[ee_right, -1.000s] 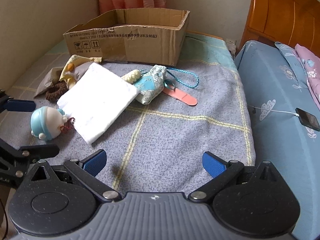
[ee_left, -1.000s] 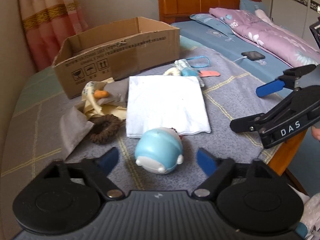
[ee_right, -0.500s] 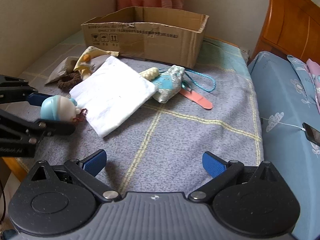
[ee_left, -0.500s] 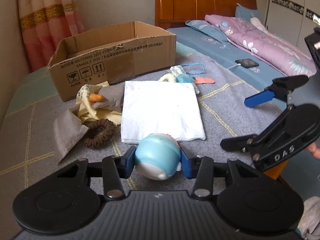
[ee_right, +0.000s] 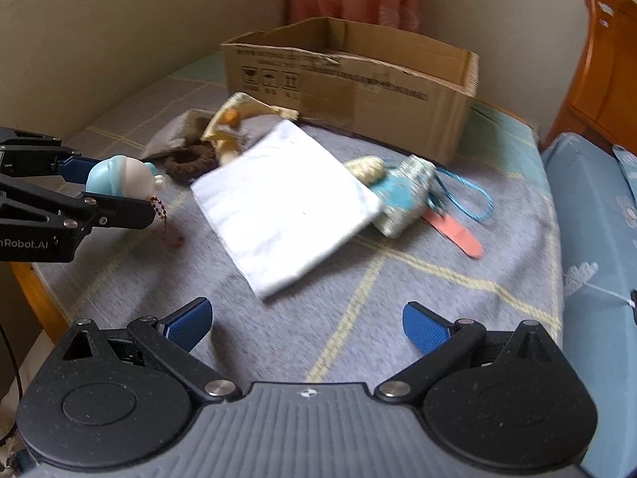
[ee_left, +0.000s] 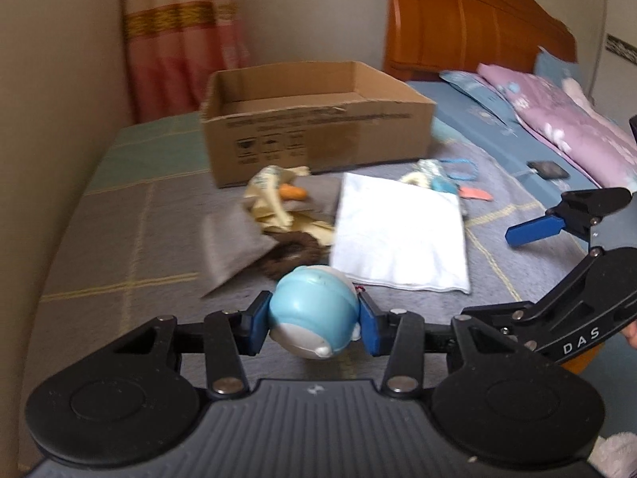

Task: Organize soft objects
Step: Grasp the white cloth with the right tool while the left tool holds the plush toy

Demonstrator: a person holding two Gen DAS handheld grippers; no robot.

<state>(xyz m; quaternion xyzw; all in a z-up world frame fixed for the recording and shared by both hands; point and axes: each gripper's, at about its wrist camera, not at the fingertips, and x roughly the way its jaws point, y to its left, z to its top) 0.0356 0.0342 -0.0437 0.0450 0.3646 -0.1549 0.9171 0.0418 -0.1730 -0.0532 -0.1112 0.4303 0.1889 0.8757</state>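
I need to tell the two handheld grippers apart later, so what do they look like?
Both look alike: the left gripper and right gripper have black linkage arms with silver rivets, blue ribbed pads and a ribbed grey body between two round black discs. White lettering marks their sides. No sleeve shows.

Cardboard box [ee_left: 318, 127] open-topped; white cloth [ee_left: 398, 235] lies before it.
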